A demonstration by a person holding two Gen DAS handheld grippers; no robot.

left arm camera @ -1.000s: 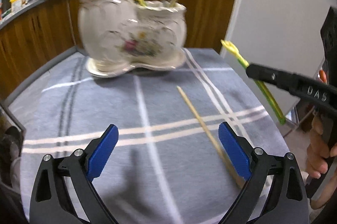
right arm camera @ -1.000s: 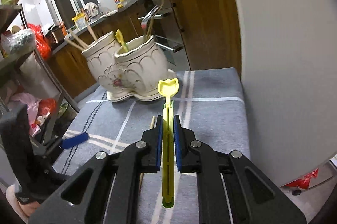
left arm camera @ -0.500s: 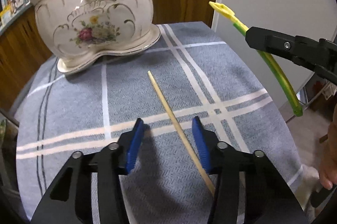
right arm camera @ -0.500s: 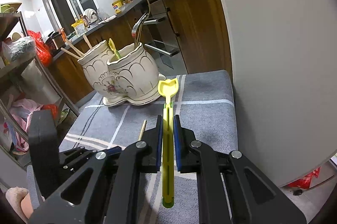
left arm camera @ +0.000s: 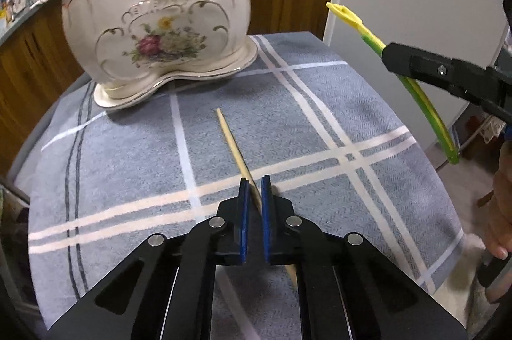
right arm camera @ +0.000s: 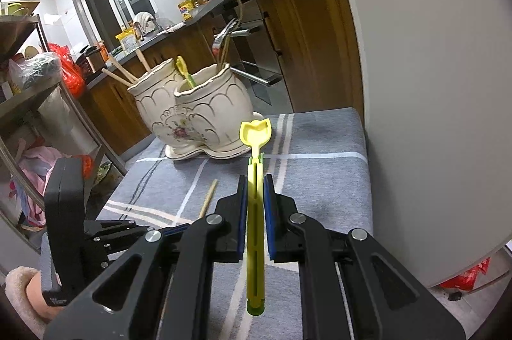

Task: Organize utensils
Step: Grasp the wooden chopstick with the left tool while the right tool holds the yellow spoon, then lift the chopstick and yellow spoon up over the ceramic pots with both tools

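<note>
Grey plaid cloth (left arm camera: pixel 320 122): left gripper (left arm camera: pixel 254 196), wide a second ago, now pinches the wooden chopstick (left arm camera: pixel 232 144); right gripper (right arm camera: pixel 255 199) still clamps yellow scoop (right arm camera: pixel 255 135). Both ready for holder (left arm camera: pixel 153 29).

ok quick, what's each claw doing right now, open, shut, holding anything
left claw: shut on the wooden chopstick, which lies on the grey plaid cloth.
right claw: shut on the yellow plastic fork, held up off the cloth.

One ceramic holder (left arm camera: pixel 153 29), one loose chopstick (left arm camera: pixel 235 148), two yellow forks (right arm camera: pixel 254 180).
</note>
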